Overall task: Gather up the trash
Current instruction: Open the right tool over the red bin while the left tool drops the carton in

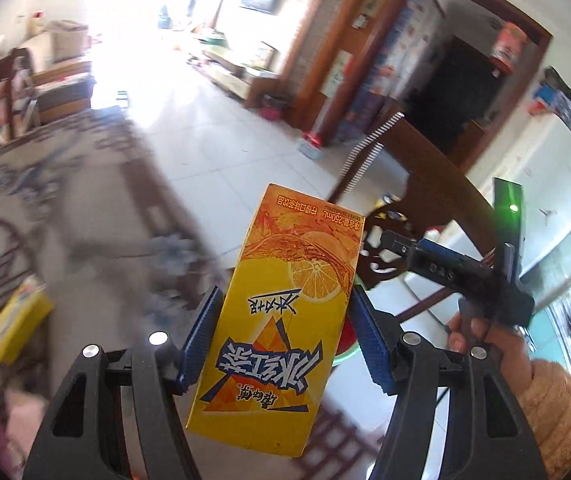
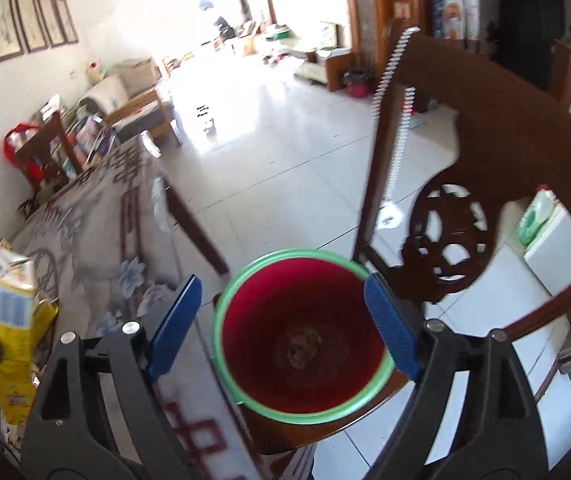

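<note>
My left gripper (image 1: pixel 283 336) is shut on a yellow-orange iced tea carton (image 1: pixel 281 320), held in the air above the table edge. The carton also shows at the far left of the right wrist view (image 2: pixel 13 320). A red bin with a green rim (image 2: pixel 301 336) stands on a wooden chair seat beside the table; crumpled brown trash (image 2: pixel 301 346) lies at its bottom. My right gripper (image 2: pixel 283 328) is open and empty, its blue pads on either side of the bin's mouth, above it. The right gripper also shows in the left wrist view (image 1: pixel 445 264).
A table with a patterned grey cloth (image 2: pixel 97 240) lies to the left. A yellow box (image 1: pixel 17 328) lies on it. A carved dark wooden chair back (image 2: pixel 465 184) rises right behind the bin. White tiled floor (image 2: pixel 269 152) stretches beyond.
</note>
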Action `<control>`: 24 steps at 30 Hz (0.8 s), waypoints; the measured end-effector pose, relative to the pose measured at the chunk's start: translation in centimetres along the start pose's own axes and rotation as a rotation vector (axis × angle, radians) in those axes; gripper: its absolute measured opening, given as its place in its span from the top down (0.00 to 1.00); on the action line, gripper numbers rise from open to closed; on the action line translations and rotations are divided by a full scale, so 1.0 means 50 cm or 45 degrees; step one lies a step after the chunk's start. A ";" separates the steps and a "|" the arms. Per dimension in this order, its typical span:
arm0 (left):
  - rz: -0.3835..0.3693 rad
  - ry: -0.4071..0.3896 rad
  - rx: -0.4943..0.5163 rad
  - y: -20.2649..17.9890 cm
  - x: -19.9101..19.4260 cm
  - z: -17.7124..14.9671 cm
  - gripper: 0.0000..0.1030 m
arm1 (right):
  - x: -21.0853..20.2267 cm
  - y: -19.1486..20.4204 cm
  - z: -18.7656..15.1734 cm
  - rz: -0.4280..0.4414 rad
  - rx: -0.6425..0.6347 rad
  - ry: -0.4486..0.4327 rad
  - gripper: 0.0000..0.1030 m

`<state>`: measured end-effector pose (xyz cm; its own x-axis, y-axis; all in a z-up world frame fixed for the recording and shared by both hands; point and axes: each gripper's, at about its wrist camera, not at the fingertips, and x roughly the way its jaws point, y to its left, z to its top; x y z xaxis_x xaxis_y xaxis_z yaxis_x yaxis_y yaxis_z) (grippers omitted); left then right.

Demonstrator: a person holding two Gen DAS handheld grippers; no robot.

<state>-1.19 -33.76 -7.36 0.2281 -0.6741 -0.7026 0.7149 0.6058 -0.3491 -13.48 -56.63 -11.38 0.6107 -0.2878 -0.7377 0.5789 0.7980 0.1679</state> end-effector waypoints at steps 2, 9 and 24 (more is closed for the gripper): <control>-0.046 0.028 0.044 -0.039 0.060 0.023 0.41 | -0.013 -0.043 0.007 -0.031 0.043 -0.017 0.20; -0.102 0.071 0.069 -0.100 0.177 0.068 0.27 | -0.053 -0.135 -0.018 -0.112 0.128 0.008 0.20; 0.268 -0.119 -0.088 0.143 -0.137 -0.041 0.16 | -0.011 0.150 -0.019 0.155 -0.076 0.025 0.20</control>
<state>1.01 -23.91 -6.32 0.4298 -0.5638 -0.7053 0.5988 0.7626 -0.2447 -9.98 -50.02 -10.34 0.6632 -0.1770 -0.7272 0.4677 0.8566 0.2181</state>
